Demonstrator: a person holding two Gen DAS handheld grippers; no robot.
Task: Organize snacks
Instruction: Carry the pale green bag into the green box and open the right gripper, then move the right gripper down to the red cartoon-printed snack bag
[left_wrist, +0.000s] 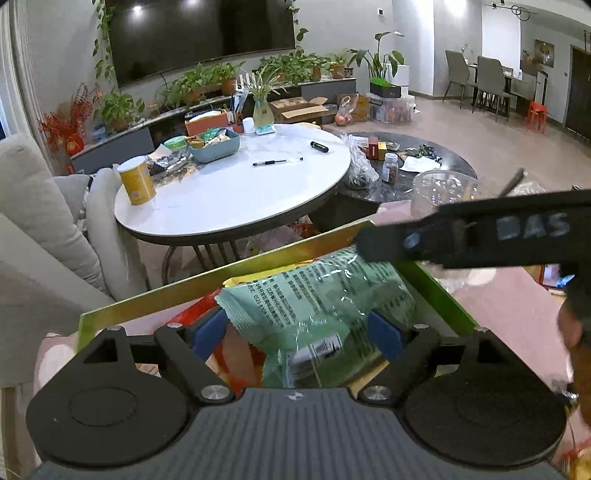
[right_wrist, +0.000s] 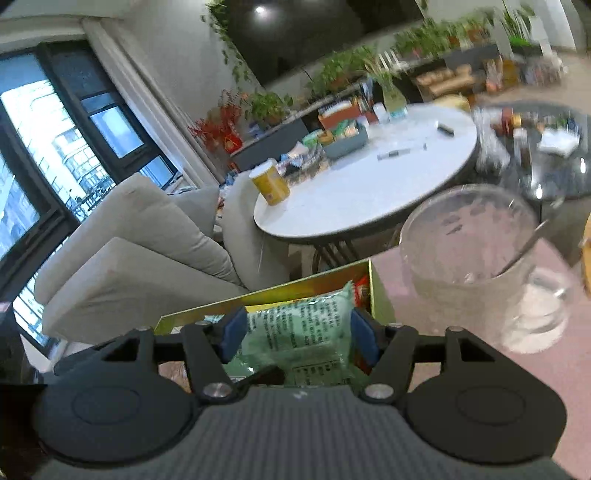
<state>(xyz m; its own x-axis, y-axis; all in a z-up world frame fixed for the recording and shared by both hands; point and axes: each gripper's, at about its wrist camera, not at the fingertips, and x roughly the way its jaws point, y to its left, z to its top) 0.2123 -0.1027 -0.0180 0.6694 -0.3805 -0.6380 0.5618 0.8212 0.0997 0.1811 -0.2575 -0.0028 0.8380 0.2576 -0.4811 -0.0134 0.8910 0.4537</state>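
Observation:
A green snack packet (left_wrist: 325, 291) lies on top of red and orange packets (left_wrist: 236, 354) inside a gold-and-green box (left_wrist: 295, 251). My left gripper (left_wrist: 295, 332) is open, its blue pads standing on either side of the packet's near end. A finger of my right gripper (left_wrist: 388, 240) reaches in from the right over the packet's far corner. In the right wrist view, which is blurred, the same packet (right_wrist: 299, 325) sits between the spread pads of my right gripper (right_wrist: 297, 332), above the box (right_wrist: 258, 295). That gripper reads as open.
The box rests on a pink surface (left_wrist: 509, 302) beside a clear glass mug (right_wrist: 469, 251) holding a spoon. Beyond it stands a white round table (left_wrist: 236, 199) with a yellow can (left_wrist: 137, 180), a blue basket of snacks (left_wrist: 216, 147) and pens. A grey sofa (left_wrist: 37, 229) is on the left.

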